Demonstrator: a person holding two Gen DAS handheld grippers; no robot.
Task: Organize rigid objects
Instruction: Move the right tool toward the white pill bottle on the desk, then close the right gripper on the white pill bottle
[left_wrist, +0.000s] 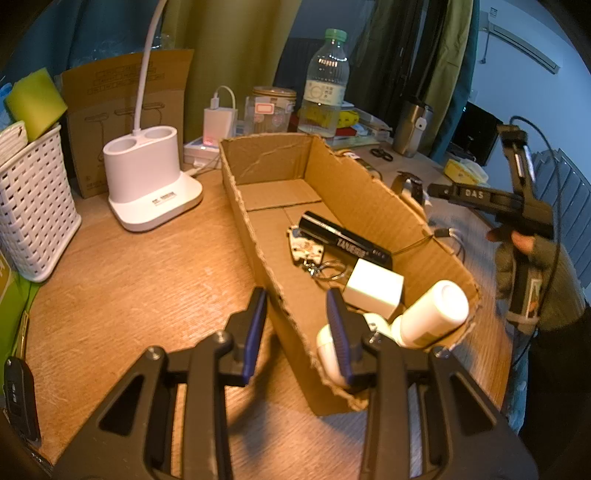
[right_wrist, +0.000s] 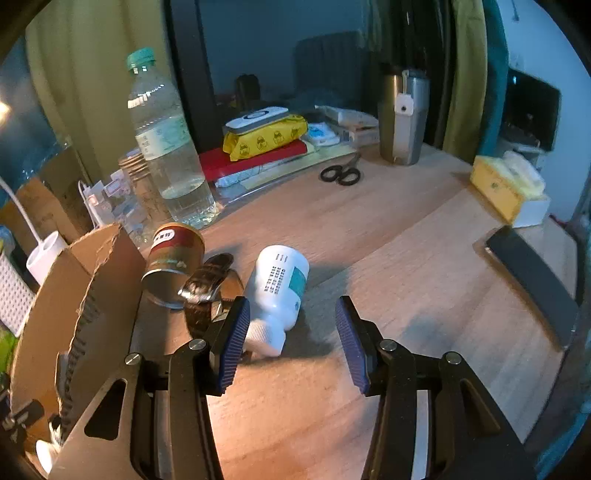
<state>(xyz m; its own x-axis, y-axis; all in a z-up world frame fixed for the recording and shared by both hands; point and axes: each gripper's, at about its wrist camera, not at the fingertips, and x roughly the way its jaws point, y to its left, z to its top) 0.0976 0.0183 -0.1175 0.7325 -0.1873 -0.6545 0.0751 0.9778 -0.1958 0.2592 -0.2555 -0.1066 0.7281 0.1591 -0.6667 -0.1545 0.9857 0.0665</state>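
Lying in the cardboard box (left_wrist: 369, 206), a black tube (left_wrist: 343, 238) reads "TANJIEGIRL".

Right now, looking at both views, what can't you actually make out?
- Left view: the box wall seems pinched in the left gripper; its finger covers a white thing inside.
- Left view: the white bottle shows no label.
- Right view: the pill bottle print is too small; the right gripper pad hides part of its cap.
- Right view: the watch face is hidden by its strap.
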